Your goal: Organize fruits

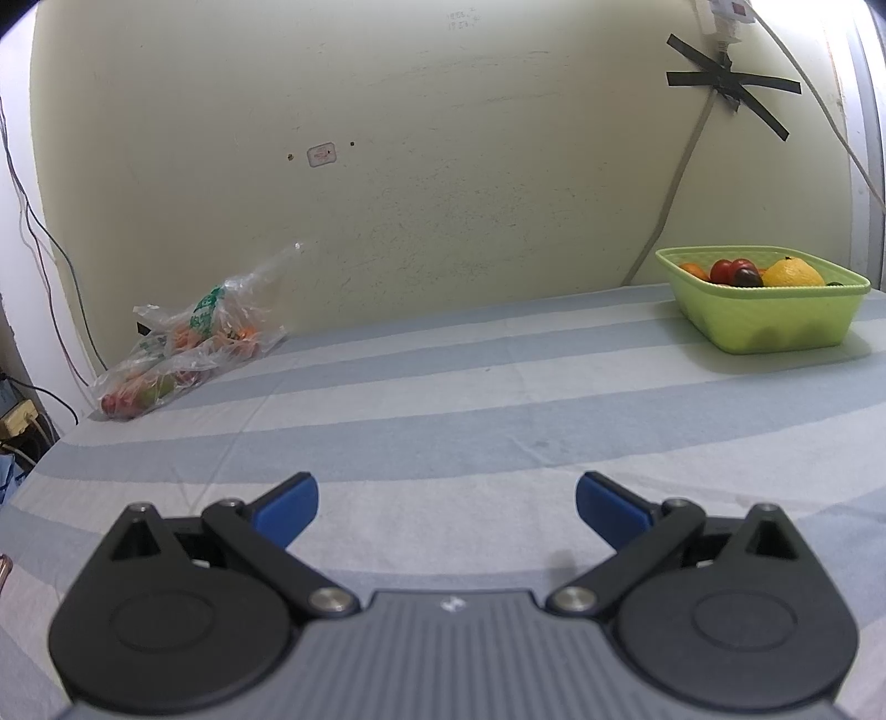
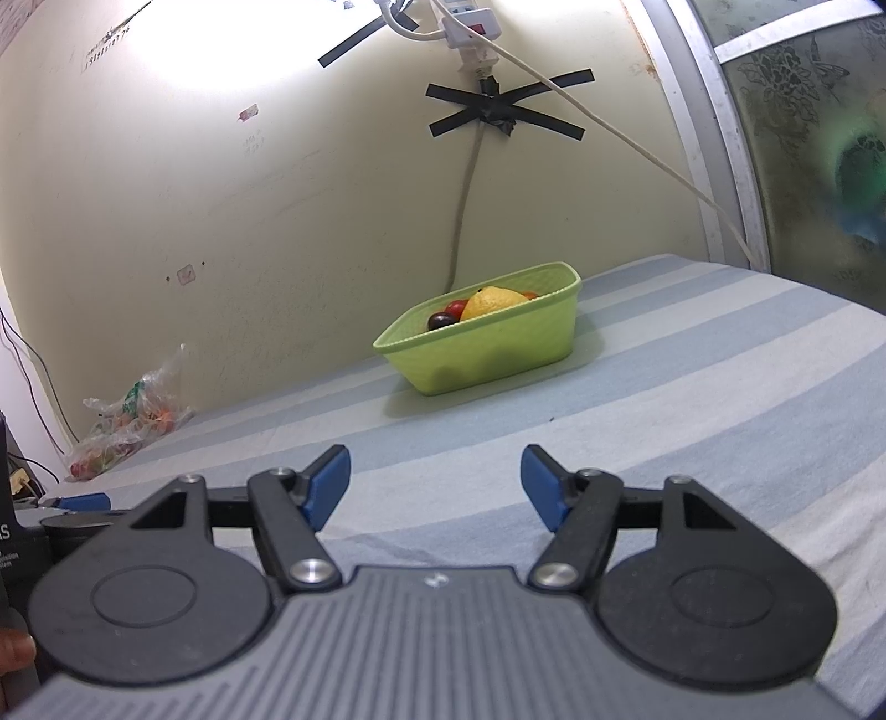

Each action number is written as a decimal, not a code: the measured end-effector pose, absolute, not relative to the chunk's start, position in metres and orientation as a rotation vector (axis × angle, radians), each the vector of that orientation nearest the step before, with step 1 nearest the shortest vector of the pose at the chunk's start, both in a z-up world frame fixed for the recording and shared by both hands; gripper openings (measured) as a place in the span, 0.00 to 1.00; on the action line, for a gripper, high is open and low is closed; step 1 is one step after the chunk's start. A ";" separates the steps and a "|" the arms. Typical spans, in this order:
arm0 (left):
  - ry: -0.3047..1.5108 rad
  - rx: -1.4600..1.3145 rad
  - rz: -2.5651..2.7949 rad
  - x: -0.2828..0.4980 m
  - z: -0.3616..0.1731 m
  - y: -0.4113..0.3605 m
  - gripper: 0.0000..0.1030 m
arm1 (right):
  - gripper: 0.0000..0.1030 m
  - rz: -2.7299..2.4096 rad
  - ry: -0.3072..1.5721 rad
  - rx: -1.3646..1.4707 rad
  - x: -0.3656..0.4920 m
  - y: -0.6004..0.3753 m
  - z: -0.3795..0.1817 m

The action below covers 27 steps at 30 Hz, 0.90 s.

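Right wrist view: green basket (image 2: pixel 487 354) of fruit well beyond the spread, empty jaws.
Left gripper (image 1: pixel 446 501) likewise spread; basket near the bed's far right corner.

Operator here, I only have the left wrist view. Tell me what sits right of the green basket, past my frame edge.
Observer: The striped sheet runs on bare to a metal-framed patterned glass panel.
Operator: Report the right gripper.
Observer: The right gripper is open with nothing between its blue pads, aimed roughly at the green basket.
Operator: Say whether you can see my gripper.
Observer: Yes, a blue pad of the left gripper shows at the right view's left edge.
Operator: Describe what the taped cable goes up to.
Observer: A white power strip with a red switch.
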<state>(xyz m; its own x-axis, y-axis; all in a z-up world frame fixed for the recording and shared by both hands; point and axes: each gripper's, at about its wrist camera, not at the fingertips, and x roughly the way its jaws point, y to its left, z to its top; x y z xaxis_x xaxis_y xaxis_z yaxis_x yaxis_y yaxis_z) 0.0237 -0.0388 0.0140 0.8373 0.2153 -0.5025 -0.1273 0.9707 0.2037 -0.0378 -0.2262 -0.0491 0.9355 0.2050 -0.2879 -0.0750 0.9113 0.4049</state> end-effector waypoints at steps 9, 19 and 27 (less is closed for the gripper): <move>0.549 0.165 0.181 0.023 0.014 -0.040 1.00 | 0.68 0.150 0.334 0.398 -0.037 -0.226 -0.050; 0.541 0.170 0.174 0.023 0.014 -0.043 1.00 | 0.68 0.152 0.332 0.398 -0.037 -0.226 -0.050; 0.539 0.170 0.174 0.022 0.014 -0.043 1.00 | 0.69 0.157 0.329 0.399 -0.036 -0.228 -0.049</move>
